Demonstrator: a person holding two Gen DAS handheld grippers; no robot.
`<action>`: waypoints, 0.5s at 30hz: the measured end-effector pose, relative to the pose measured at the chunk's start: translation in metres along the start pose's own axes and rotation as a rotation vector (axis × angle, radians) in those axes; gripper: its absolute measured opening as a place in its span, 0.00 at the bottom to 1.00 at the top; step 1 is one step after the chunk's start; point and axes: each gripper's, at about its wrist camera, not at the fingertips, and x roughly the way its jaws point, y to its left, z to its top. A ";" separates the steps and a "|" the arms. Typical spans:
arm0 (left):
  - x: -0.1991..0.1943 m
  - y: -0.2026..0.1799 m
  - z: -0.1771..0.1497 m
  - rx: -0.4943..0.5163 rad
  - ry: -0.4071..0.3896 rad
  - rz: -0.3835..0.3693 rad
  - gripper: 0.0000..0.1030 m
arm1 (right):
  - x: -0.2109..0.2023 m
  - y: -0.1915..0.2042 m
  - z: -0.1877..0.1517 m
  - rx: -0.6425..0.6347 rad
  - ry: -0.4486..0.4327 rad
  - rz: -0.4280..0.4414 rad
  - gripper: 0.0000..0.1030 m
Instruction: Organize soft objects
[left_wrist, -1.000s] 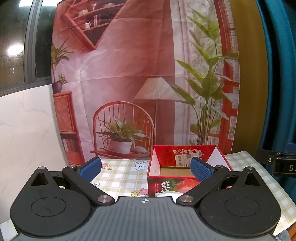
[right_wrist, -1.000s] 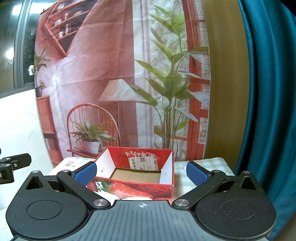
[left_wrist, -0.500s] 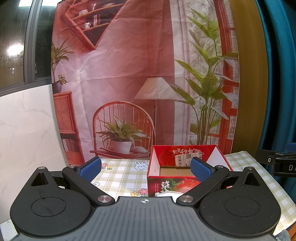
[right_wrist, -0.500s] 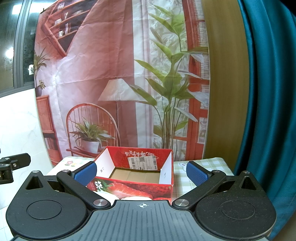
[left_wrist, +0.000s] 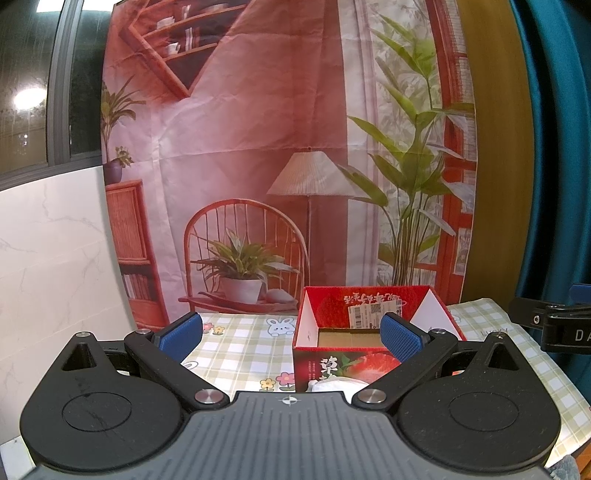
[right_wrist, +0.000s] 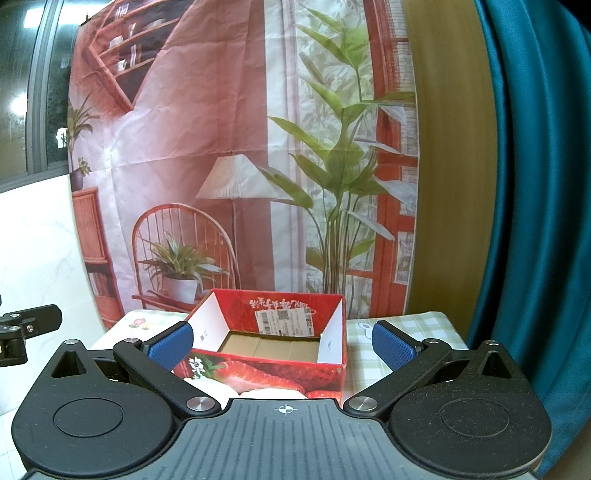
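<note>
A red strawberry-printed cardboard box (left_wrist: 321, 365) (right_wrist: 266, 373) stands open-topped on the checked tablecloth, its brown floor bare. A white soft object (left_wrist: 334, 386) (right_wrist: 271, 393) peeks out in front of the box, mostly hidden by each gripper's body. My left gripper (left_wrist: 291, 334) is held open above the table, left of and before the box, with nothing between its blue pads. My right gripper (right_wrist: 282, 341) is open too, its pads spanning the box's width from nearer the camera.
The green-checked tablecloth (left_wrist: 243, 343) has rabbit and flower prints. A printed backdrop (left_wrist: 258, 147) hangs behind the table, a white marble wall (left_wrist: 48, 258) stands to the left and a teal curtain (right_wrist: 535, 184) to the right. A grey fuzzy item (left_wrist: 565, 470) shows at the bottom right corner.
Both views have hardly shifted; the right gripper has drifted very slightly, and the box sits a touch lower in its view. Both jaws stay open.
</note>
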 end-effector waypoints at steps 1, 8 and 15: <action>0.000 0.000 0.000 0.000 0.002 -0.001 1.00 | 0.000 0.000 0.000 0.000 -0.001 0.000 1.00; 0.006 -0.001 -0.005 -0.001 0.032 -0.001 1.00 | 0.002 0.002 0.003 -0.001 0.001 0.002 1.00; 0.011 -0.001 -0.005 0.000 0.087 -0.017 1.00 | -0.003 0.001 0.005 -0.002 0.002 0.002 1.00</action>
